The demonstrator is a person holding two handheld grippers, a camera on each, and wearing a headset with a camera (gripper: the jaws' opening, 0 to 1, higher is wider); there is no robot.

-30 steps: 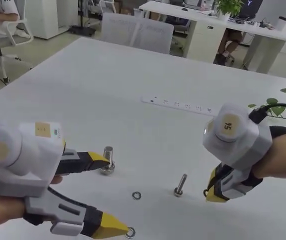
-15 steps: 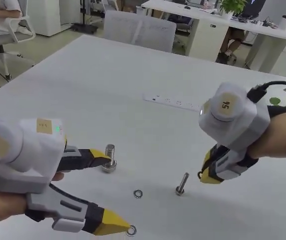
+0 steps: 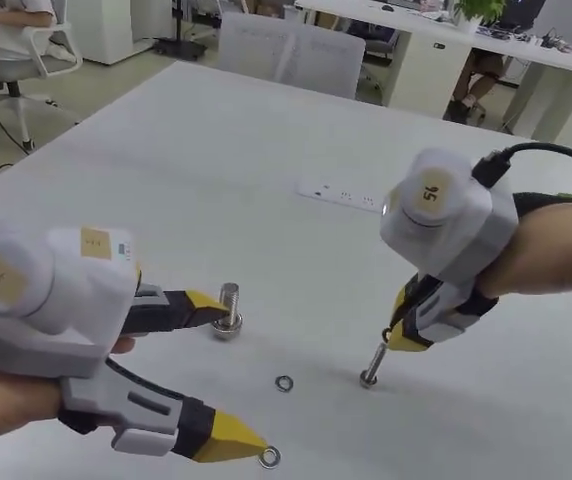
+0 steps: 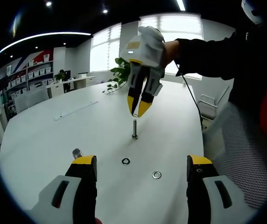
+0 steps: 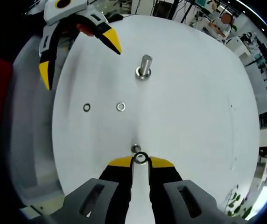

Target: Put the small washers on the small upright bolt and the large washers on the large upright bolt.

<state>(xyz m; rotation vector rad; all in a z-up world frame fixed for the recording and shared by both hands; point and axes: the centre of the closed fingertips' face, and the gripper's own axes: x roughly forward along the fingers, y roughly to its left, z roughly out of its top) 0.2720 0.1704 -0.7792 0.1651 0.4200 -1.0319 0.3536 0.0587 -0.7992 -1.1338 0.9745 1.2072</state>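
Right tool [image 5: 141,162] is pressed almost together, pinching the held washer [image 5: 141,158] flat between its tips. The small bolt [image 5: 136,148] stands upright on the table [image 5: 194,93] directly under and just ahead of those tips, with the held washer over its top. Can't tell if washer and bolt touch. In the head view the right tool [image 3: 398,340] points down, tips just above the small bolt [image 3: 371,366].

Left tool [image 4: 141,161] is spread wide, nothing between the jaws. The large bolt [image 4: 76,153] stands upright just ahead of its left jaw tip; in the head view that tip sits right beside the large bolt [image 3: 229,310], contact unclear. Washer A [image 4: 126,161] lies flat on the table between the left tool's jaws, slightly ahead of the tips. Washer B [image 4: 156,175] lies flat closer to the right jaw; in the head view it is right at that jaw's tip. Can't tell whether either loose washer is small or large.

The small bolt is ahead of the left tool, beyond washer A. A power strip [image 3: 341,195] lies well beyond both tools.
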